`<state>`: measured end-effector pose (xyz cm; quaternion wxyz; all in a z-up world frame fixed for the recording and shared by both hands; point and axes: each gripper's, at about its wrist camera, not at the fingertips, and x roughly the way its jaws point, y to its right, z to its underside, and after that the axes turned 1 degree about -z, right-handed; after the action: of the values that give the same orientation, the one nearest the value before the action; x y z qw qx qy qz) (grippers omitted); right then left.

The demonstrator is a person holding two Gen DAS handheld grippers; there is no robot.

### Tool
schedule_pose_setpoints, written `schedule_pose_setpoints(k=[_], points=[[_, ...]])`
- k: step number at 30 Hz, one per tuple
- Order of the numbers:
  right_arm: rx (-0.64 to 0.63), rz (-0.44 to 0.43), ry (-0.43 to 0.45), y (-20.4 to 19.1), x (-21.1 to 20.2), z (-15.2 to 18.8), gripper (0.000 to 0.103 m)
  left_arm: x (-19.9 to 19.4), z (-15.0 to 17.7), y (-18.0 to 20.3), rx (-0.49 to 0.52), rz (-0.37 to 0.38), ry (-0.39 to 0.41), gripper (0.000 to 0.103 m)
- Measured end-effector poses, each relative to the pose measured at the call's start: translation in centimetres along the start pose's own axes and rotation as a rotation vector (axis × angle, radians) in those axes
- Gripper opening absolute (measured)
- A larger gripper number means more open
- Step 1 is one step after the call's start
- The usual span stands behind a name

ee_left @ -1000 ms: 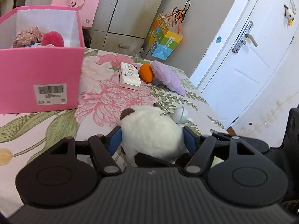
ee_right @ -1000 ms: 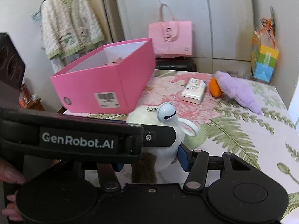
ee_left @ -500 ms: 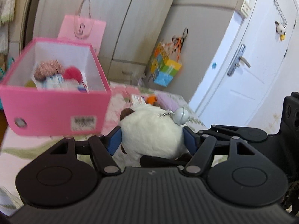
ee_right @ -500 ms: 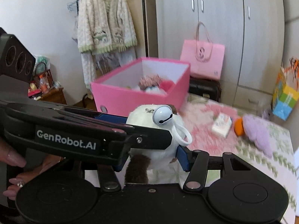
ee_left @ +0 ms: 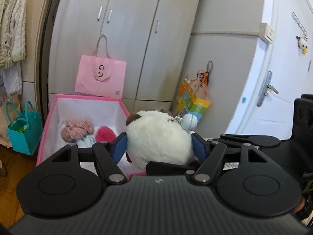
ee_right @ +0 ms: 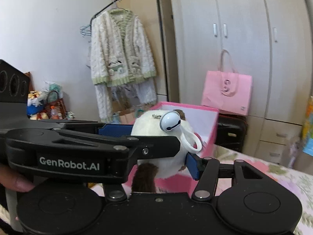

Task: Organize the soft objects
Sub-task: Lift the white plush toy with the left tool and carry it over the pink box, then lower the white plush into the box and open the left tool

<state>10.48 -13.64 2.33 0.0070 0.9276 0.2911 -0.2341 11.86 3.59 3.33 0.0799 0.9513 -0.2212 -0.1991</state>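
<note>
A round white plush toy (ee_left: 159, 139) with brown ears and a pale blue bell charm (ee_left: 189, 121) is held in the air by both grippers. My left gripper (ee_left: 159, 146) is shut on it from the sides. My right gripper (ee_right: 162, 156) is shut on the same plush toy (ee_right: 156, 146), with the left gripper's arm crossing in front. The toy hangs over the near right corner of the open pink box (ee_left: 47, 125), which holds a pink knitted item (ee_left: 77, 129) and a red fluffy ball (ee_left: 104, 134).
A pink paper bag (ee_left: 100, 78) stands behind the box against grey wardrobes. A teal bag (ee_left: 25, 133) sits on the floor to the left. A colourful bag (ee_left: 192, 101) hangs on the wall. A cardigan (ee_right: 121, 58) hangs on a rack. The floral-covered table (ee_right: 283, 176) lies below right.
Both grippers have lifted the plush toy off the table and carried it left, up over the pink box. The box's inside now shows from above.
</note>
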Motion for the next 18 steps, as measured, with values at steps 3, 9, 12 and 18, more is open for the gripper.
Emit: schedule_pose_setpoints(k=[3, 9, 12, 18], points=[[0.023, -0.039, 0.016, 0.4, 1.9, -0.8, 0.062, 0.7, -0.6, -1.6, -0.020, -0.028, 0.015, 0.069], [0.044, -0.095, 0.013, 1.7, 6.3, -2.1, 0.063, 3.5, -1.9, -4.5, -0.058, -0.095, 0.000, 0.069], [0.061, -0.124, -0.030, 2.7, 8.8, -2.5, 0.063, 5.2, -1.9, -6.0, -0.082, -0.114, -0.033, 0.069], [0.063, -0.126, -0.104, 3.3, 11.7, -2.1, 0.064, 7.4, -1.2, -7.7, -0.119, -0.131, -0.085, 0.069]])
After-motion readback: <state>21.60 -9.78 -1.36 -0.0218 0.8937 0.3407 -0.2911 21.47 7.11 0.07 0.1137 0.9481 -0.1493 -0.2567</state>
